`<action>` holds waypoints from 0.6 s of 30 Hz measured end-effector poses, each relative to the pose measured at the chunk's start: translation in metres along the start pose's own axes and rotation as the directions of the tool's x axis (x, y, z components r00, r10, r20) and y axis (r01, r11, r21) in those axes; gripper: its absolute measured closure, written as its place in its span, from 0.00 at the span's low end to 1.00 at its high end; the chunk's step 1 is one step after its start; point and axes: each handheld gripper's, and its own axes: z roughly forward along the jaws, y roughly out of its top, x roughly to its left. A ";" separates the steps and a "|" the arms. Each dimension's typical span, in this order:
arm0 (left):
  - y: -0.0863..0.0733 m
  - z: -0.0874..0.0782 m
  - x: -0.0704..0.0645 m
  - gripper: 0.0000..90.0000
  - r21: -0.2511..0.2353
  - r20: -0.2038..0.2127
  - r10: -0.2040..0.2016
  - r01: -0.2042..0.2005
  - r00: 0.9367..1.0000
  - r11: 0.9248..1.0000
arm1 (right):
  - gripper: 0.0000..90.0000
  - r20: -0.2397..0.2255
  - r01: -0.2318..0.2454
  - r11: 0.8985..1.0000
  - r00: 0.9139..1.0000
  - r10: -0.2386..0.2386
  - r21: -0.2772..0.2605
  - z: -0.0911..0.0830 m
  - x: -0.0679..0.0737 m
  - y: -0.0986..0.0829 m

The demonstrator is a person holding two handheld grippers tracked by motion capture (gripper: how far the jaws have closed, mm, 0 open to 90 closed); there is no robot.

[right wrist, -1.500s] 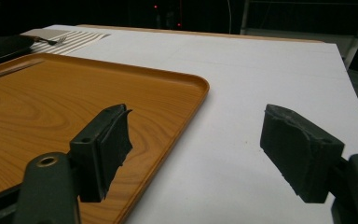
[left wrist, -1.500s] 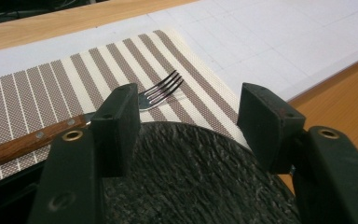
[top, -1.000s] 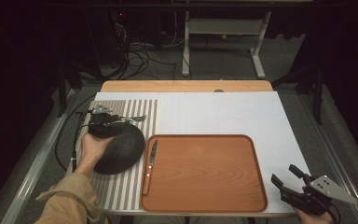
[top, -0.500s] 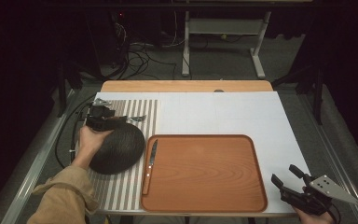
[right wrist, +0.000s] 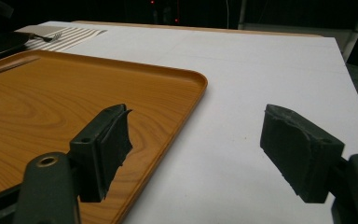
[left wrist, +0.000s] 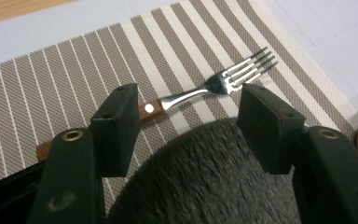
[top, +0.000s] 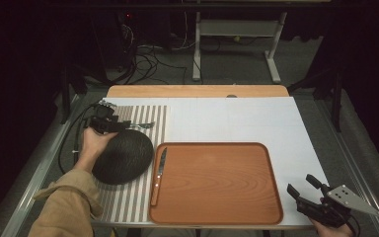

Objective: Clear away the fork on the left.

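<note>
Fork (left wrist: 205, 91) on striped placemat (left wrist: 74, 74) just beyond dark bowl (top: 122, 157); knife (top: 159, 173) along left edge of wooden tray (top: 217, 207). Fork handle partly hidden behind one jaw; bowl's near side cut off in left gripper view. Left gripper (top: 109, 123) open, jaws straddling bowl's far rim, grip unconfirmed. Right gripper (top: 308, 192) open, empty, off tray's right corner

The left gripper (left wrist: 186, 126) has its jaws spread wide over the rim of a dark, rough bowl (left wrist: 214, 182). Beyond it a fork (left wrist: 205, 88) lies on the striped mat (left wrist: 74, 70) — tines toward the white table (left wrist: 317, 28).
</note>
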 end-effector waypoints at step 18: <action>0.012 0.019 0.029 0.41 0.109 -0.012 -0.058 0.059 0.998 0.992 | 0.27 0.014 -0.006 1.000 1.000 0.005 0.010 0.002 0.001 0.000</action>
